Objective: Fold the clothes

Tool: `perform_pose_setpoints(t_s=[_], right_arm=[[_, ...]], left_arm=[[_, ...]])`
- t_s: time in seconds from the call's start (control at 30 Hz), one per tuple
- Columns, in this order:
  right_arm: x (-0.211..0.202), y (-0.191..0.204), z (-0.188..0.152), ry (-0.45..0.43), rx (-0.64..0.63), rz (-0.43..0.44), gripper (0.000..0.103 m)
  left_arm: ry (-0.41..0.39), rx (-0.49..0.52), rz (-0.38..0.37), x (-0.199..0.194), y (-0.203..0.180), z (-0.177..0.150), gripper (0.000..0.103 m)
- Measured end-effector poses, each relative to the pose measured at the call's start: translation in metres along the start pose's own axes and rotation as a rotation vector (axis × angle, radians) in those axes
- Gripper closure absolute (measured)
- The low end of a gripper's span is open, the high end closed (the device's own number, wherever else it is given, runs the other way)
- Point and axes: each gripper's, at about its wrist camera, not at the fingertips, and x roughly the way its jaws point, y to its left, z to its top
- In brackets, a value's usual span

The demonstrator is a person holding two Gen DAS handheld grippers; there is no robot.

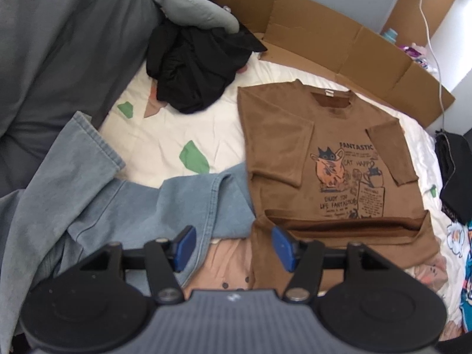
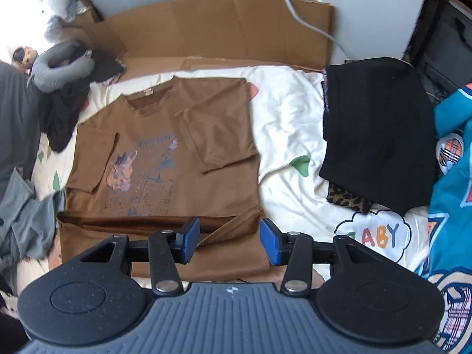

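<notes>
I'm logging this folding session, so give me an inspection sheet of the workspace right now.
Surface: bed with a cream patterned quilt, wrinkled.
Job's things: brown cat-print T-shirt lying flat, both sleeves folded in, bottom hem turned up.
Clutter: light blue jeans beside the shirt; crumpled black garment; grey neck pillow; folded black garment on leopard-print cloth; teal printed fabric.
Grippers: left gripper open over the shirt's near left corner; right gripper open over the near right corner; neither holds cloth.
Cables: white cable hanging by the wall.
Surroundings: flattened cardboard against the wall.
</notes>
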Motion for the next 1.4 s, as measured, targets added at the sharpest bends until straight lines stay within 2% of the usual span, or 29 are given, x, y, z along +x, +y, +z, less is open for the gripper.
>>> perform_pose_setpoints(t_s=[0.27, 0.57, 0.73, 0.97, 1.1, 1.23, 1.4], right_arm=[[0.032, -0.004, -0.004, -0.014, -0.034, 0.006, 0.051], [0.088, -0.018, -0.014, -0.004, -0.038, 0.023, 0.051], [0.112, -0.027, -0.015, -0.025, -0.039, 0.039, 0.051], [0.144, -0.038, -0.016, -0.073, -0.037, 0.050, 0.051], [0.162, -0.035, -0.021, -0.103, -0.059, 0.063, 0.051], [0.178, -0.025, -0.032, -0.116, -0.125, 0.068, 0.051], [0.194, -0.026, -0.041, -0.112, -0.214, 0.062, 0.051]], left_arm=[[0.044, 0.017, 0.016, 0.036, -0.008, -0.008, 0.042], [0.056, -0.076, 0.027, 0.084, -0.006, -0.034, 0.042], [0.115, -0.057, 0.069, 0.114, -0.001, -0.033, 0.043], [0.079, -0.063, 0.074, 0.135, 0.003, -0.024, 0.043], [0.048, -0.029, 0.031, 0.141, -0.009, -0.018, 0.045], [0.015, -0.007, -0.021, 0.150, -0.023, -0.019, 0.045], [-0.011, -0.005, -0.035, 0.164, -0.029, -0.031, 0.046]])
